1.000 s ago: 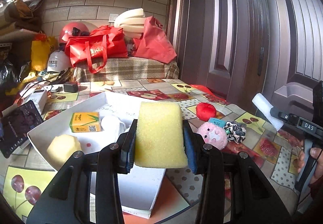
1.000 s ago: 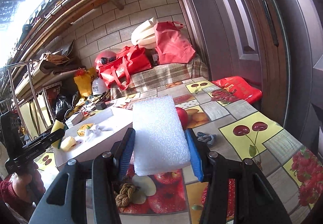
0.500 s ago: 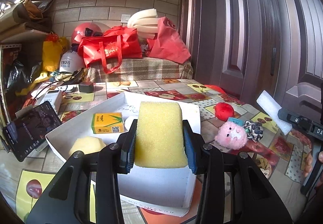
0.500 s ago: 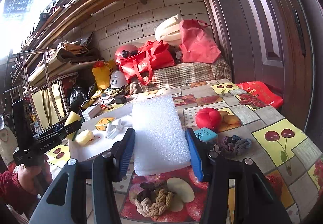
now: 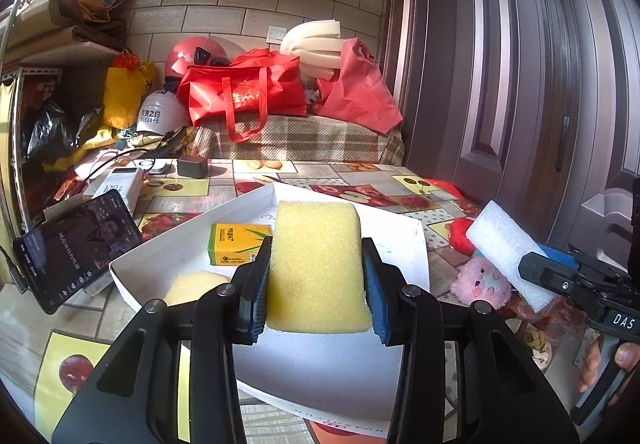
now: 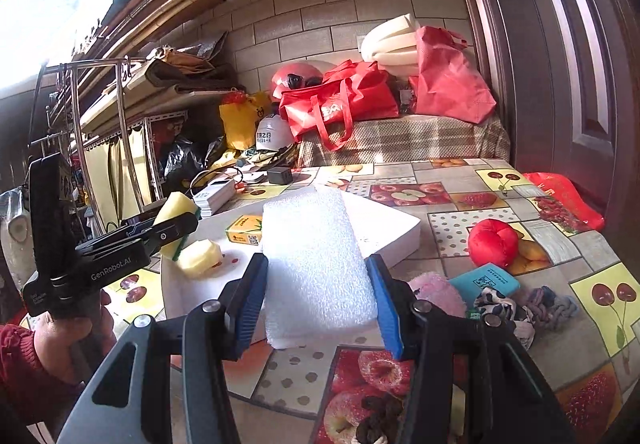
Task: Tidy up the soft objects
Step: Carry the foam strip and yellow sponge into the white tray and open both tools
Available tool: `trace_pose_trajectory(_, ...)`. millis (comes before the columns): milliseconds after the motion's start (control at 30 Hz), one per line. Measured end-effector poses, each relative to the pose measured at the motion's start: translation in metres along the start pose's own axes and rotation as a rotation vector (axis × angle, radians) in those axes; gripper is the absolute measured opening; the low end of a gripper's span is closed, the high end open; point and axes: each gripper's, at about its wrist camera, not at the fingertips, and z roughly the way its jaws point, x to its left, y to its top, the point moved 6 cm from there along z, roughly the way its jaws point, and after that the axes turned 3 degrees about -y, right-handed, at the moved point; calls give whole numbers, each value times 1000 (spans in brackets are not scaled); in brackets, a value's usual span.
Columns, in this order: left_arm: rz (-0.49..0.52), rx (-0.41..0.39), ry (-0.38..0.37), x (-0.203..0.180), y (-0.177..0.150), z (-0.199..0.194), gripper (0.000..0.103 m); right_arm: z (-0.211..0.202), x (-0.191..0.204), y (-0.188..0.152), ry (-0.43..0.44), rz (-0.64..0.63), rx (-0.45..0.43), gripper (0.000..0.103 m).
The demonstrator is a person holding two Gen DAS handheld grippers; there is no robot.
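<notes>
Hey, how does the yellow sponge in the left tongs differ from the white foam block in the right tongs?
The yellow porous sponge is bright yellow with a fine pitted surface; the white foam block is white and bubbly. The sponge tapers to rounded top corners, while the block is a flatter rectangular slab. The sponge hangs over the white tray; the block sits beside the tray's edge, above the tablecloth. Both are soft and clamped between blue pads, left tongs and right tongs.

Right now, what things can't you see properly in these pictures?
- Left wrist view: the yellow sponge in the left gripper hides the middle of the white tray.
- Left wrist view: the pink plush toy is partly behind the white foam block.
- Right wrist view: the foam block covers the tray's near corner.
- The phone screen is too small to read.
</notes>
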Motion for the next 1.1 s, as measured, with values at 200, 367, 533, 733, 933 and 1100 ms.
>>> trace_pose_trajectory(200,2,-2,57,13,5,13,40,37,19,-1,31,-1,41,50)
trace_pose_trajectory(367,10,7,91,24,10,30,40,60,31,5,15,-23,34,50)
trace_pose_trajectory(533,-20,14,109,36,13,43,40,85,25,11,2,27,61,50)
trace_pose_trajectory(733,-46,21,130,47,17,58,40,110,20,21,-39,22,71,50)
trace_pose_trajectory(933,-53,11,143,51,21,63,40,130,2,27,-78,54,98,50)
trace_pose_trajectory(1100,-21,15,152,46,22,69,40,147,-5,30,-107,30,125,51)
